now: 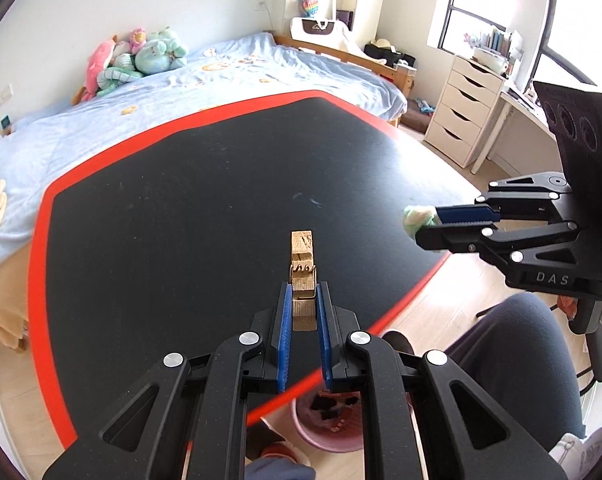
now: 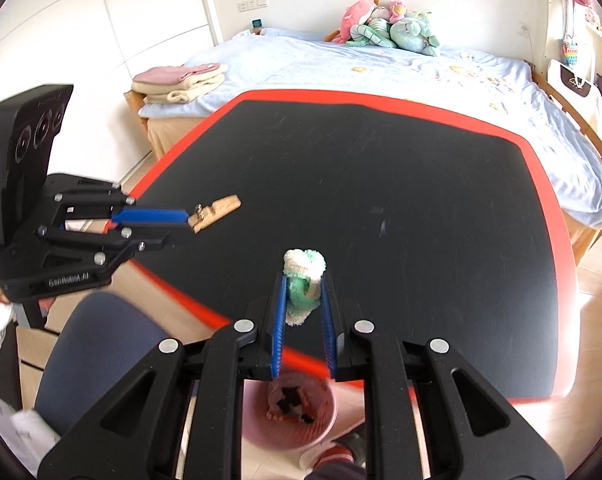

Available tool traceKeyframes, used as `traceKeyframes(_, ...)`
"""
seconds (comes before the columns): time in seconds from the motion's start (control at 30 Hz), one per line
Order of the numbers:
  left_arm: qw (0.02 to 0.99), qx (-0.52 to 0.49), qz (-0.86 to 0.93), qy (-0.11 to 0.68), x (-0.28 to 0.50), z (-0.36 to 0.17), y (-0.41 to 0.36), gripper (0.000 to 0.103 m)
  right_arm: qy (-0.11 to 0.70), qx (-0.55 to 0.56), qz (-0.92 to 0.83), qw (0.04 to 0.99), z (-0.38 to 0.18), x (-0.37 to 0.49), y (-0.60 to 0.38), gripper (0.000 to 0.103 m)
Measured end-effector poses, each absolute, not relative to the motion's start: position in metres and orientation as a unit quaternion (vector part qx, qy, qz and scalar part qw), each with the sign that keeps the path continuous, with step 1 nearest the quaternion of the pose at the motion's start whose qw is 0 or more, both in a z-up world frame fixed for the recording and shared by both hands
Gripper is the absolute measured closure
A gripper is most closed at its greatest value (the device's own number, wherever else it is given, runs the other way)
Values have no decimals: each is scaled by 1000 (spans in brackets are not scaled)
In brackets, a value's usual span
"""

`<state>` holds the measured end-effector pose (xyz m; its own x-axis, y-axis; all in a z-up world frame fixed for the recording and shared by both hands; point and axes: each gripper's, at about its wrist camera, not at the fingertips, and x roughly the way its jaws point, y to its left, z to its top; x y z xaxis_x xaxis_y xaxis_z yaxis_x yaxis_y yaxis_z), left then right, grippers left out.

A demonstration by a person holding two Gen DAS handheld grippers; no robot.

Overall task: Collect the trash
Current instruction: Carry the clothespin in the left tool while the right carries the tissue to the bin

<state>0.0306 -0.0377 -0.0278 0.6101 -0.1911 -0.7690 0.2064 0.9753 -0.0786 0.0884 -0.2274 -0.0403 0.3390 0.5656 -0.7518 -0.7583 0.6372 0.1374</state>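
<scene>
My left gripper [image 1: 303,300] is shut on a wooden clothespin [image 1: 302,272] and holds it above the near edge of the black table [image 1: 181,208]; it also shows in the right wrist view [image 2: 215,213]. My right gripper [image 2: 304,292] is shut on a fluffy green and white wad [image 2: 304,276], also seen in the left wrist view [image 1: 419,218]. Both grippers hover over the table's near edge. A pink trash bin [image 2: 289,412] stands on the floor below them, with dark and pale scraps inside; it shows in the left wrist view [image 1: 325,420] too.
The table has a red border [image 1: 41,240]. A bed [image 1: 221,76] with plush toys [image 1: 141,60] lies behind it. A white drawer unit [image 1: 461,112] and a desk stand at the right. The person's knee [image 1: 517,360] and an office chair sit by the table.
</scene>
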Motion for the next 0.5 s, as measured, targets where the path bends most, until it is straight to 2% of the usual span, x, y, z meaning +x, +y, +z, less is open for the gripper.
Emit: traceKeyframes(0.5, 886, -5, -136, 444, -39, -39, -70, 91, 431, -103, 412, 796, -58, -1, -275, 87)
